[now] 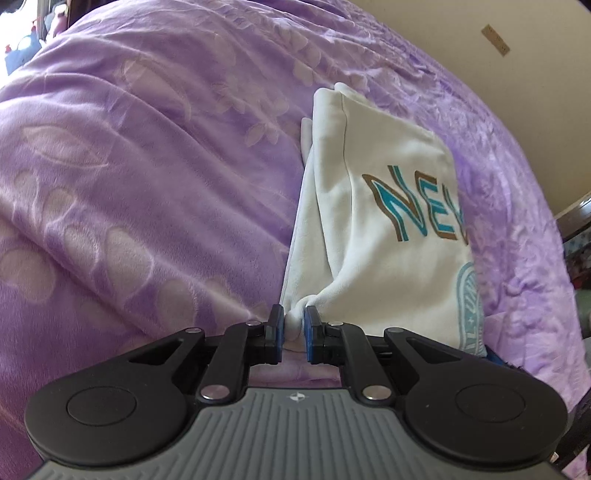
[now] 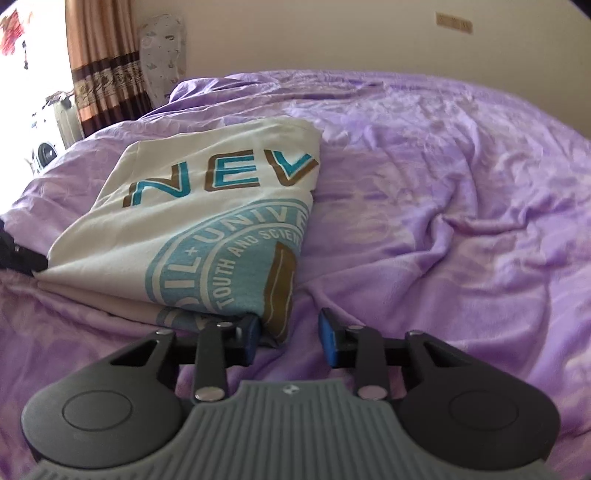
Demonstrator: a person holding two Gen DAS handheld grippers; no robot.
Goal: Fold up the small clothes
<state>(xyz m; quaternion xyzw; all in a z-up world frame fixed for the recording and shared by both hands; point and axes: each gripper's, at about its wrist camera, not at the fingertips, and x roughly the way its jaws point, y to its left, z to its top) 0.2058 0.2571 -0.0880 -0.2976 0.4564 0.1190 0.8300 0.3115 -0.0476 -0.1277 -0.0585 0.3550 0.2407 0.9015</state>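
Here: left gripper (image 1: 293, 326) pinches T-shirt (image 1: 384, 229) — right gripper (image 2: 290, 336) (agape) beside.

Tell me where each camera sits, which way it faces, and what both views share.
Left wrist: rides the left gripper, looking along its fingers, shut on the white T-shirt's bunched edge; purple blanket beyond.
Right wrist: rides the right gripper, open at the T-shirt's printed corner, facing wall and curtain.
Shared: the folded T-shirt, the blanket.

A purple blanket (image 2: 443, 184) covers the bed beneath a cream wall (image 2: 332, 33), striped curtain (image 2: 99, 70) beside a bright window (image 2: 33, 55).
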